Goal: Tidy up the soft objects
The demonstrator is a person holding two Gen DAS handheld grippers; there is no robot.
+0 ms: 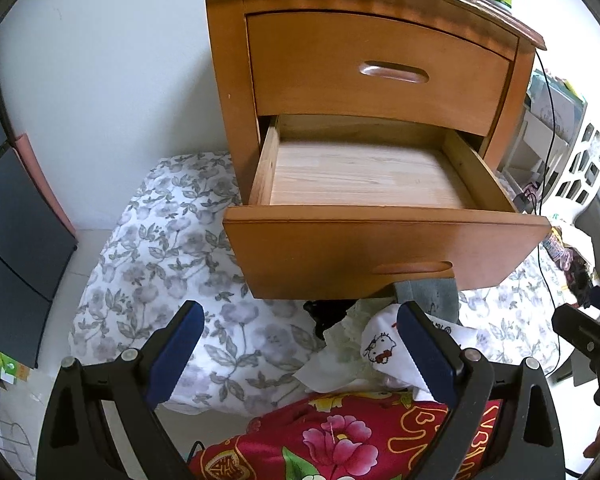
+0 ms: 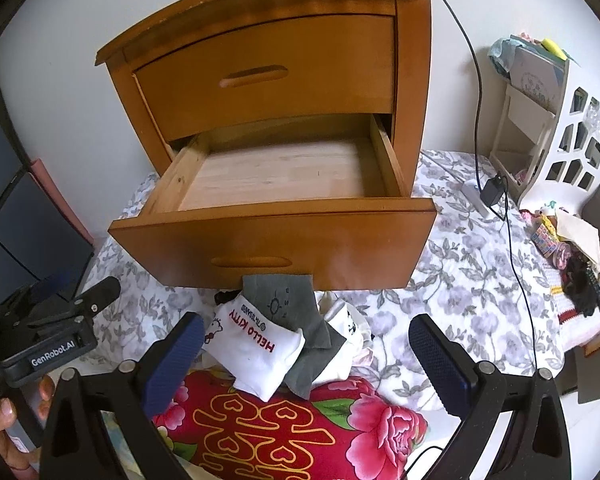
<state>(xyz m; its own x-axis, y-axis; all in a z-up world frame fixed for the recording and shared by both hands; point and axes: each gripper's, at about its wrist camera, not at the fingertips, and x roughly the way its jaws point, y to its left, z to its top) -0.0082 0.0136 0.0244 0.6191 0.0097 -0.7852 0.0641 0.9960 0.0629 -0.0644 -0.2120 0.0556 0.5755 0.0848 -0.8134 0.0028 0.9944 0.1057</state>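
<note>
A wooden nightstand (image 2: 268, 92) stands on a floral sheet (image 2: 460, 272), and its lower drawer (image 2: 276, 240) is pulled out, showing a bare wooden bottom. The upper drawer (image 2: 268, 76) is shut. Just in front of the open drawer lies a small pile of soft things: a white sock (image 2: 260, 356) with red letters on top, a grey sock (image 2: 296, 300) partly under the drawer front, and more white pieces beside them. The pile touches a red flowered cloth (image 2: 284, 432) (nearest to the cameras). The left gripper (image 1: 300, 352) and the right gripper (image 2: 304, 360) both hover near the pile with fingers wide apart, holding nothing.
</note>
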